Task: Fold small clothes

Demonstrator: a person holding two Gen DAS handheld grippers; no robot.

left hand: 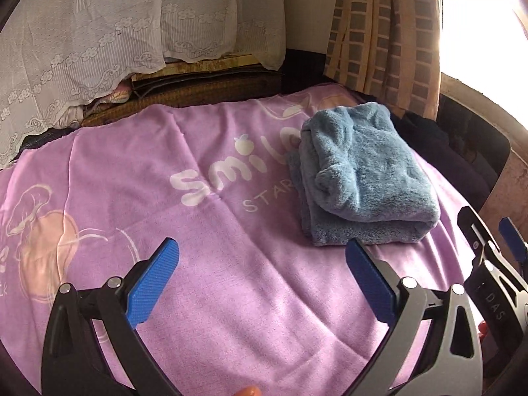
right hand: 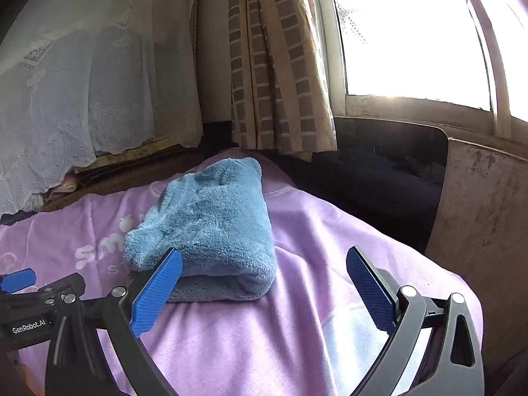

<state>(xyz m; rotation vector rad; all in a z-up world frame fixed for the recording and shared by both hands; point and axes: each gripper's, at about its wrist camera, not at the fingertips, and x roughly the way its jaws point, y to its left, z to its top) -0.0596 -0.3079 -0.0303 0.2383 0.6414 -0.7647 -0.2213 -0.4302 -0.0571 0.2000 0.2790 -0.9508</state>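
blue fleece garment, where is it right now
The blue fleece garment lies folded on the purple blanket, right of centre in the left wrist view, covering the end of the white "smile" print; neither gripper touches it, and the checked curtain hangs behind it.

the blue garment (left hand: 359,178) is thick, fluffy fleece cloth with a matt, napped pile. the purple sheet (left hand: 231,280) under it is thin, smooth woven cloth, creased, with flat white print. the left tool (left hand: 262,283) has matt black plastic arms, shiny metal rivets and blue ribbed pads (left hand: 153,288). the right tool (right hand: 264,288) looks alike. the lace curtain (left hand: 82,49) is sheer white openwork; the checked curtain (right hand: 280,66) is coarser matt cloth.
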